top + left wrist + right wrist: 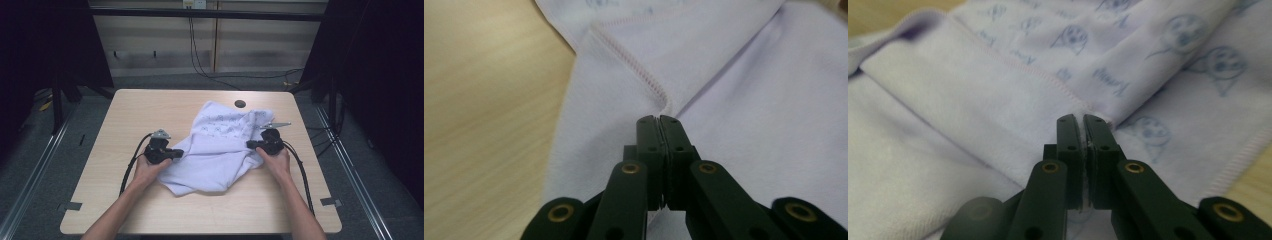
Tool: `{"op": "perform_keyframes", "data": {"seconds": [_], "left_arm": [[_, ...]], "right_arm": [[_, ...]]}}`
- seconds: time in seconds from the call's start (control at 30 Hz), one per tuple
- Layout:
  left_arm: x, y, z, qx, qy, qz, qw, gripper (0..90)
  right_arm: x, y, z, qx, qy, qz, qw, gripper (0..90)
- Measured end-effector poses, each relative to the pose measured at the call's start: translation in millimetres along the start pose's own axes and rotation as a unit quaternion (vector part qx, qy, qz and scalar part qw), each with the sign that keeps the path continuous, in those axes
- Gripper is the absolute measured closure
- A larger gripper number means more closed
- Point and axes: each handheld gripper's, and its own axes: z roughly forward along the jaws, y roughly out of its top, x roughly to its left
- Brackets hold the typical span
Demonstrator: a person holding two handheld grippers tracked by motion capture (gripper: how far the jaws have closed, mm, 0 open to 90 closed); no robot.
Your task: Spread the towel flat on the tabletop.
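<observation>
Left gripper, right gripper pinching garment sides.

Table: light wood-grain top, smooth with a satin sheen. A dark round hole sits near its far edge.

Garment: soft, pale lilac-white knit cloth, matt, with a slightly fleecy nap. Seams are overlocked in raised pinkish thread. One face carries a faded blue print.

Left gripper and right gripper: matt black plastic jaws and links, smooth-surfaced, with small brass-coloured metal rivets of dull shine.
</observation>
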Motion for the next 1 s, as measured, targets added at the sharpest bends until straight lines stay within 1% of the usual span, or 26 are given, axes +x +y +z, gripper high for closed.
{"op": "perform_keyframes", "data": {"seconds": [0.03,0.07,0.1,0.13,0.17,0.2,0.23,0.33,0.37,0.4,0.43,0.47,0.5,0.53,0.57,0.6,0.63,0.67,0.7,0.77,0.8,0.83,0.9,0.93,0.97,1.0], "left_arm": [[1.3,2.6,-10.0,-0.016,0.001,-0.001,0.9999,88.8],[4.1,6.6,-28.3,-0.053,-0.008,-0.015,0.9985,88.8],[4.1,6.6,-28.3,-0.053,-0.008,-0.015,0.9985,88.8],[5.3,10.4,-46.2,-0.079,-0.01,-0.017,0.9966,88.9],[5.3,10.4,-46.2,-0.079,-0.01,-0.017,0.9966,88.8],[4.7,12.1,-54.2,-0.094,-0.014,-0.02,0.9953,88.8],[3.8,14.1,-61.9,-0.105,-0.018,-0.021,0.9941,88.8],[-4.6,24.9,-87.2,-0.134,-0.019,-0.004,0.9908,88.8],[-9.6,34.0,-102.9,-0.157,-0.023,0.002,0.9873,88.8],[-9.6,34.0,-102.9,-0.157,-0.023,0.002,0.9873,88.8],[-13.3,40.1,-112.9,-0.174,-0.028,0.006,0.9842,88.8],[-17.6,46.7,-123.6,-0.186,-0.027,0.016,0.982,88.8],[-22.1,53.4,-134.4,-0.198,-0.028,0.025,0.9796,88.8],[-26.6,59.9,-145.3,-0.211,-0.028,0.032,0.9766,88.8],[-36.7,71.3,-165.6,-0.238,-0.035,0.045,0.9697,88.8],[-36.7,71.3,-165.6,-0.238,-0.035,0.045,0.9697,88.8],[-42.3,75.3,-174.9,-0.249,-0.04,0.055,0.9661,88.8],[-48.4,77.7,-183.0,-0.259,-0.045,0.063,0.9628,88.8],[-58.7,76.4,-193.6,-0.263,-0.057,0.079,0.96,88.8],[-62.6,71.7,-195.0,-0.258,-0.062,0.083,0.9604,88.8],[-65.9,64.1,-192.5,-0.251,-0.075,0.075,0.9622,88.8],[-68.9,51.2,-186.3,-0.232,-0.084,0.07,0.9665,88.7],[-72.5,24.4,-173.1,-0.201,-0.094,0.066,0.9729,88.7],[-73.6,13.9,-168.0,-0.193,-0.101,0.061,0.974,88.7],[-78.8,-12.8,-157.5,-0.189,-0.115,0.057,0.9736,88.7],[-78.8,-12.8,-157.5,-0.189,-0.115,0.057,0.9736,88.7]], "right_arm": [[-6.7,5.0,-13.3,-0.022,0.005,0.018,0.9996,86.5],[-8.9,7.4,-20.1,-0.033,0.006,0.019,0.9992,86.6],[-10.5,11.4,-30.4,-0.047,0.006,0.02,0.9987,86.6],[-11.9,15.6,-41.4,-0.061,0.007,0.021,0.9979,86.6],[-12.5,20.2,-52.6,-0.076,0.009,0.021,0.9969,86.6],[-12.5,20.2,-52.6,-0.076,0.009,0.021,0.9969,86.6],[-11.9,25.0,-64.0,-0.09,0.011,0.019,0.9957,86.6],[-5.3,38.7,-97.0,-0.126,0.017,0.002,0.9919,86.6],[1.4,47.4,-118.1,-0.147,0.023,-0.009,0.9889,86.6],[1.4,47.4,-118.1,-0.147,0.023,-0.009,0.9889,86.6],[10.4,56.8,-139.2,-0.163,0.024,-0.024,0.986,86.6],[10.4,56.8,-139.2,-0.163,0.024,-0.024,0.986,86.6],[20.3,66.5,-161.5,-0.183,0.028,-0.038,0.9819,86.6],[20.3,66.5,-161.5,-0.183,0.028,-0.038,0.9819,86.6],[33.1,76.5,-187.5,-0.208,0.038,-0.054,0.9759,86.5],[33.1,76.5,-187.5,-0.208,0.038,-0.054,0.9759,86.5],[38.1,79.0,-196.3,-0.214,0.036,-0.06,0.9743,86.6],[45.0,81.2,-207.4,-0.224,0.036,-0.069,0.9714,86.5],[56.9,78.5,-227.2,-0.242,0.049,-0.081,0.9655,86.5],[65.8,65.5,-240.4,-0.251,0.058,-0.09,0.9621,86.5],[65.8,65.5,-240.4,-0.251,0.058,-0.09,0.9621,86.5],[69.3,55.3,-243.4,-0.245,0.062,-0.091,0.9633,86.5],[74.7,27.1,-243.9,-0.226,0.065,-0.097,0.9671,86.5],[75.4,5.6,-241.5,-0.211,0.07,-0.091,0.9708,86.5],[74.4,-27.2,-237.0,-0.191,0.079,-0.074,0.9756,86.4],[74.4,-27.2,-237.0,-0.191,0.079,-0.074,0.9756,86.4]]}}
